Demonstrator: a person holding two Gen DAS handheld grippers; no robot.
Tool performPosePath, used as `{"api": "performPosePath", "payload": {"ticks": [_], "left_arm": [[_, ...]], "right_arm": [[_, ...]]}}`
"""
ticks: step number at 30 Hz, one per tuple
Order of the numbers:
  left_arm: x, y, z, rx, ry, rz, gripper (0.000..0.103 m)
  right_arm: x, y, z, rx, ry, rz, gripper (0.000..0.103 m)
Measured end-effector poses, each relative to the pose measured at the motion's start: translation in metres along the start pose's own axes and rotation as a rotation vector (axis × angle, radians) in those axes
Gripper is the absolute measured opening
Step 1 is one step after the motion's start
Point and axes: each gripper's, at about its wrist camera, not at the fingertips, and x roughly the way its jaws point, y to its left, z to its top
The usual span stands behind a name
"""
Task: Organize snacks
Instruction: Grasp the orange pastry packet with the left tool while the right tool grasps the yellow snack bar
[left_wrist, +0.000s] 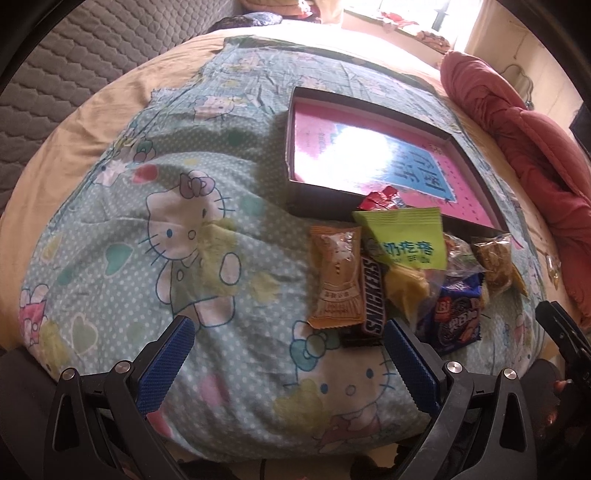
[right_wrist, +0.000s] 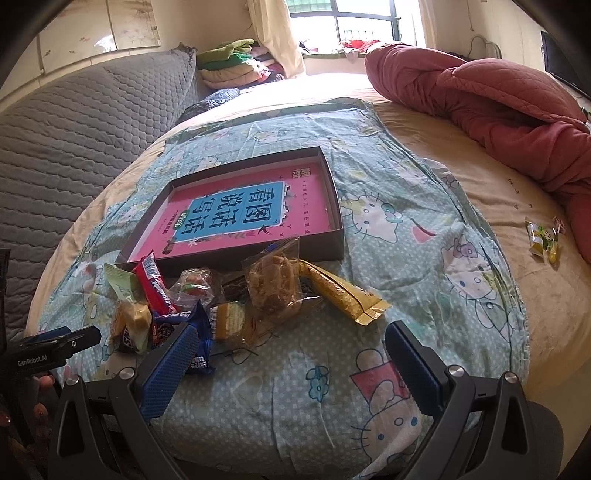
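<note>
Nearest the cameras, the left hand-held gripper (left_wrist: 288, 354) and the right hand-held gripper (right_wrist: 291, 358) both hover with their jaws spread wide and nothing between them, low over the cartoon-cat quilt (right_wrist: 388, 229) that covers the bed.

Just ahead lies the heap of snacks, touching and overlapping one another on the quilt. On the left side of the heap, seen from the left wrist, an orange biscuit packet (left_wrist: 337, 277) lies flat beside a Snickers bar (left_wrist: 373, 295); a lime-green packet (left_wrist: 404, 236) rests over them, and a blue cookie packet (left_wrist: 456, 317) sits just to the right. From the right wrist, a clear-wrapped cake (right_wrist: 275, 284) and a long yellow wafer bar (right_wrist: 343, 291) lie on the near right of the heap.

These all look light, with slick, crinkly film that may slide between the pads. The bars seem stiff enough to pinch across the middle; the cake and biscuits probably crush, so a gentle hold on a crimped end seam looks safer. The soft quilt will give under any downward press.

Beyond the heap, touching it, sits the shallow box (right_wrist: 334, 206), its pink floor bare, likely the destination. Far right, a few stray sweets (right_wrist: 543, 236) lie well apart on the bedsheet.
</note>
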Motion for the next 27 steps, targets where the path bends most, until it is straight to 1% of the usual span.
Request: {"api": "performPosePath", "payload": {"ticks": [6,9,12,13,17,19,22,25,27], "left_arm": [[0.014,0.0,0.007,0.014,0.014,-0.008,0.102],[0.02,0.0,0.01,0.013,0.022,-0.022,0.102],[0.024,0.001,0.014,0.015,0.023,-0.037,0.102],[0.026,0.001,0.014,0.019,0.025,-0.036,0.102],[0.033,0.001,0.016,0.02,0.046,-0.041,0.102],[0.035,0.002,0.017,0.02,0.051,-0.046,0.102],[0.034,0.002,0.018,0.024,0.033,-0.043,0.102],[0.034,0.003,0.02,0.026,0.027,-0.04,0.102],[0.034,0.002,0.019,0.031,0.024,-0.045,0.102]], "right_arm": [[0.011,-0.002,0.0,-0.013,0.01,-0.001,0.102],[0.016,-0.004,0.001,-0.022,0.019,-0.017,0.102],[0.017,-0.01,0.004,-0.014,0.01,-0.02,0.102],[0.018,-0.013,0.005,-0.015,0.005,-0.029,0.102],[0.026,-0.032,0.012,-0.01,0.006,-0.119,0.102],[0.031,-0.042,0.015,0.006,0.02,-0.127,0.102],[0.037,-0.049,0.017,0.015,0.036,-0.111,0.097],[0.045,-0.044,0.022,-0.047,0.045,-0.115,0.089],[0.051,-0.037,0.026,-0.106,0.051,-0.119,0.08]]}}
